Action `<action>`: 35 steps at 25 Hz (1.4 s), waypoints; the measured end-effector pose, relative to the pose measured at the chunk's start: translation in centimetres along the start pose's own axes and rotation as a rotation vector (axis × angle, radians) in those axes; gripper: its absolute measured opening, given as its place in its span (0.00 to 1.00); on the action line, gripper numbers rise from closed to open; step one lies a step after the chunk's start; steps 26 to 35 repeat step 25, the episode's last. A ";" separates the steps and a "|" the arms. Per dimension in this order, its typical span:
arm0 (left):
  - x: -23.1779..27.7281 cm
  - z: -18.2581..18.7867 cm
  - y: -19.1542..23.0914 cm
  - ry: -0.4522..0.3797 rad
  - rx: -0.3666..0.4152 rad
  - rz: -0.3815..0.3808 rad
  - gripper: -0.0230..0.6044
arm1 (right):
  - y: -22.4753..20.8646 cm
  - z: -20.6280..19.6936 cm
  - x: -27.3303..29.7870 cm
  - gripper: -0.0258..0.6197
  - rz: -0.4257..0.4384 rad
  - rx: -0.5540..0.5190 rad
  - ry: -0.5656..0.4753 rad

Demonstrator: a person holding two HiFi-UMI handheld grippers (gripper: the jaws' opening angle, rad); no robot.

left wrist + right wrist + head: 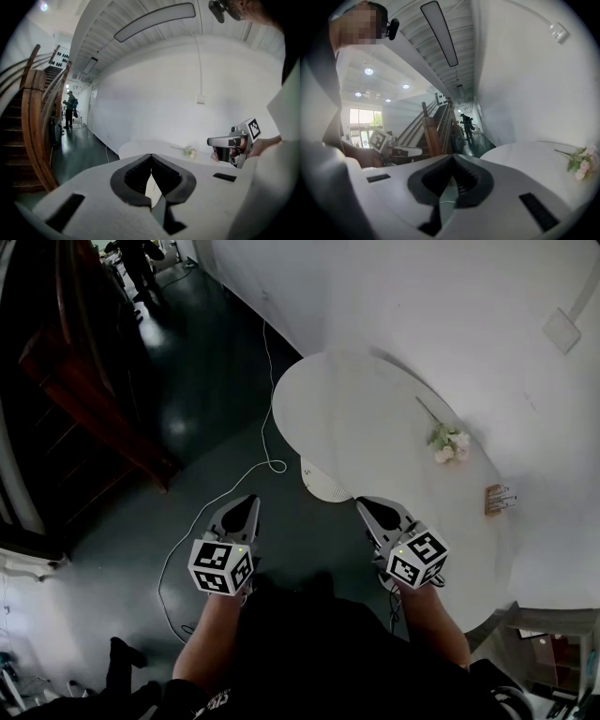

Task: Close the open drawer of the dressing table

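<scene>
The left gripper (151, 158) is seen with its jaws pressed together at the tips, and nothing is caught between them. The right gripper (453, 159) is likewise drawn closed and empty. Both are held apart from each other above the dark floor (202, 381), the right one at the near edge of the dressing table (375, 418). The table's white top is set against the wall (450, 306), and a flower sprig (448, 442) and a small card (499, 498) are laid on it. The open drawer cannot be made out with certainty; only a white rounded shape (326, 482) is glimpsed below the table's near edge. A cable (225, 491) is trailed across the floor. The card's print is too small to be read.
</scene>
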State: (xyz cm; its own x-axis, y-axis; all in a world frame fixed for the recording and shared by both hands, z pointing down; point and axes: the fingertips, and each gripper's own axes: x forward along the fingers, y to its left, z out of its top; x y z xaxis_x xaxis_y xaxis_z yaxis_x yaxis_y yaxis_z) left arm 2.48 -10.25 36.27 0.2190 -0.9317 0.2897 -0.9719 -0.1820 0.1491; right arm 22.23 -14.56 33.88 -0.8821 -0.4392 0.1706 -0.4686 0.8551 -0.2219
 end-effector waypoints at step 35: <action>-5.8 8.0 9.9 -0.143 0.067 0.060 0.05 | 8.0 7.6 8.8 0.04 0.055 -0.207 -0.084</action>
